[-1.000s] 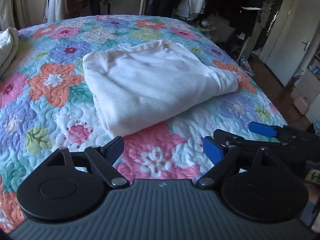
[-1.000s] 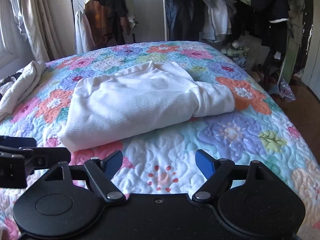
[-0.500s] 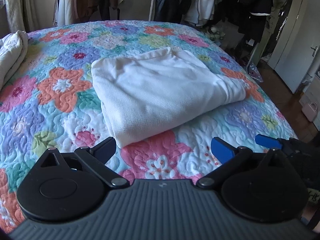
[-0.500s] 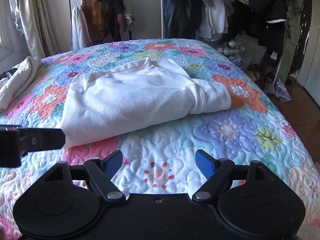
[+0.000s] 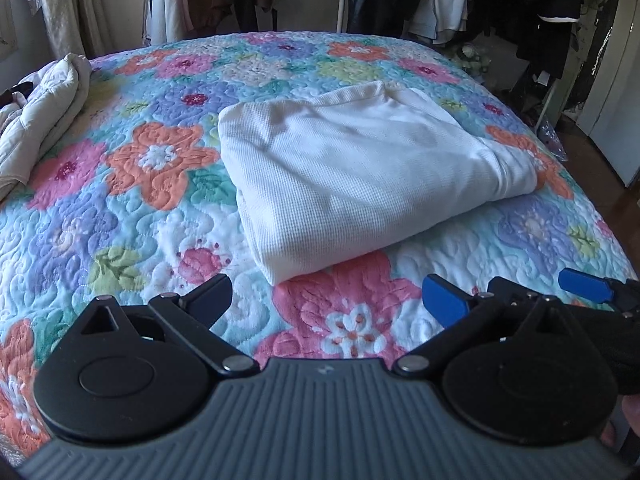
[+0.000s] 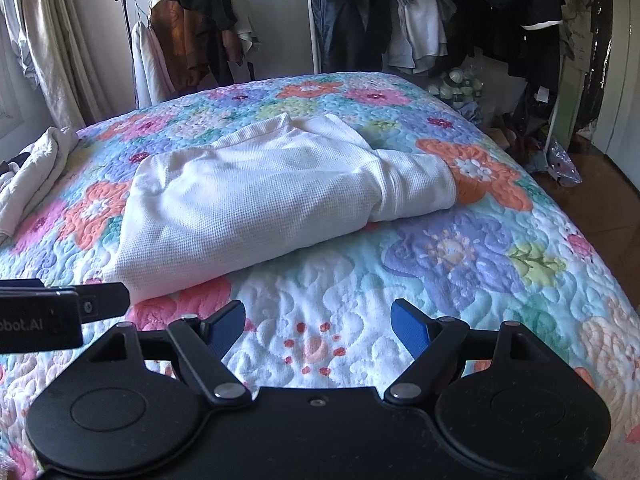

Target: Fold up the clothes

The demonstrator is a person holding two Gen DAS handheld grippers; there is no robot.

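A cream waffle-knit garment (image 5: 360,176) lies folded into a thick rectangle on the floral quilt (image 5: 120,216) of a bed; the right wrist view shows the garment (image 6: 272,204) too, with a rolled end at its right. My left gripper (image 5: 326,300) hovers open just short of the garment's near corner, nothing between its fingers. My right gripper (image 6: 318,326) is open over bare quilt, in front of the garment's near edge and apart from it. One blue fingertip (image 5: 584,284) of the right gripper shows at the right edge of the left wrist view.
A crumpled pale garment (image 5: 36,128) lies at the bed's left edge. Behind the bed stand clothes racks (image 6: 360,20) full of hanging clothes. Curtains (image 6: 52,48) hang at the left. Wooden floor (image 6: 592,200) and a white door lie to the right of the bed.
The left gripper's jaws have spread wider and its view has tipped up slightly, so the garment sits nearer the middle. The right gripper has stayed where it was.
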